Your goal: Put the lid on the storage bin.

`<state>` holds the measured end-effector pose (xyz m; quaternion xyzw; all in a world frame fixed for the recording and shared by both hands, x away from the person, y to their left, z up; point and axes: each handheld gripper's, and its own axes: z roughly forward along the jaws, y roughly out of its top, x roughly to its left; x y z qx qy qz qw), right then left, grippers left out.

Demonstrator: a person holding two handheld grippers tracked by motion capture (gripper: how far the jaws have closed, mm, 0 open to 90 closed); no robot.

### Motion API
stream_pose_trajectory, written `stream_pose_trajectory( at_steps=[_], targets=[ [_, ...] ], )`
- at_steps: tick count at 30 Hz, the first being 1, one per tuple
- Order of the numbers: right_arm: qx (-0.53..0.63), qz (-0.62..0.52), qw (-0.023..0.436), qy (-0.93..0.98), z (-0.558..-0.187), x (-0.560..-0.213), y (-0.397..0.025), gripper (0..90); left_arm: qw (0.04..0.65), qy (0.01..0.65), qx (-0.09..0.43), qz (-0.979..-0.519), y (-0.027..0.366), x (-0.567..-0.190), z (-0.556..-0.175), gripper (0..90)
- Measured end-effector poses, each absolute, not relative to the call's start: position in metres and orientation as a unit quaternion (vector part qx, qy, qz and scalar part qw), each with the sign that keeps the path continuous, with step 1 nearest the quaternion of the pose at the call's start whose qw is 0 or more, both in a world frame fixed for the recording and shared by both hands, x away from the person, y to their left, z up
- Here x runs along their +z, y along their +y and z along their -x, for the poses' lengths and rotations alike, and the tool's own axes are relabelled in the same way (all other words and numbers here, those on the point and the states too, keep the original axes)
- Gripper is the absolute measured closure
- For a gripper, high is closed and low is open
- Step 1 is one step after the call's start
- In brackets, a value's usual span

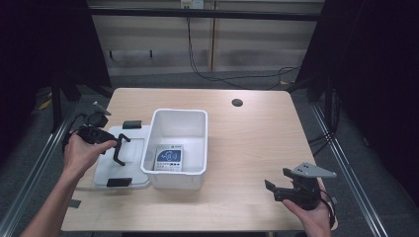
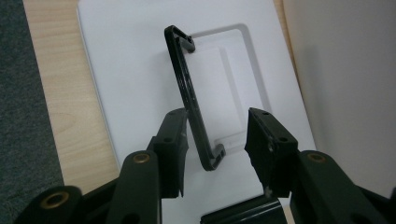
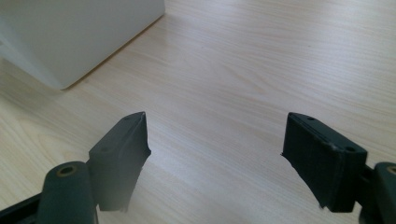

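Nearest in the high view, the right gripper (image 1: 279, 190) sits in the person's right hand (image 1: 311, 217) low over the front right of the bench (image 1: 257, 143), its 2 jaws spread wide and released, with bare wood between them in the right gripper view. Ahead of those jaws and off to one side, a corner of the white bin (image 3: 70, 37) stands on the wood, well apart from them.

Farther in, the left gripper (image 1: 118, 148) is held by the left hand (image 1: 81, 153) over the white lid (image 1: 136, 148), which lies flat on the bench just beside the bin (image 1: 197, 123). In the left gripper view its jaws are parted, and a black handle (image 2: 189, 100) stands up off the lid (image 2: 130, 70) between them (close against one jaw, clear of the other; whether it touches I cannot tell). Black latches (image 1: 132, 124) sit at the lid's 2 ends.

Inside the bin, beyond the left jaws, a small printed box (image 1: 168, 158) lies on the floor at the near end.
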<state>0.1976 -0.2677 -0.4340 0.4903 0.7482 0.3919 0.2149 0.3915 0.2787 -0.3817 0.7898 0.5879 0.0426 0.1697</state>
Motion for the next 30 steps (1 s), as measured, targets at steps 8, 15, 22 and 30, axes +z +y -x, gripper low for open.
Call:
stream_pose_trajectory(
  at_steps=[8,15,22,30],
  targets=[
    [0.399,-0.496,0.214,0.741,-0.197,-0.434,-0.269,22.2,0.148,0.604,0.028,-0.783,0.278,-0.39,-0.404,60.2],
    [0.395,-0.5,0.21,0.741,-0.197,-0.434,-0.268,22.0,0.12,0.615,0.019,-0.779,0.276,-0.399,-0.415,63.8],
    [0.394,-0.5,0.209,0.743,-0.198,-0.435,-0.269,21.6,0.096,0.632,0.02,-0.769,0.271,-0.408,-0.42,66.4],
    [0.393,-0.501,0.201,0.744,-0.199,-0.436,-0.27,21.4,0.085,0.648,0.009,-0.757,0.269,-0.414,-0.428,70.7]
  ],
)
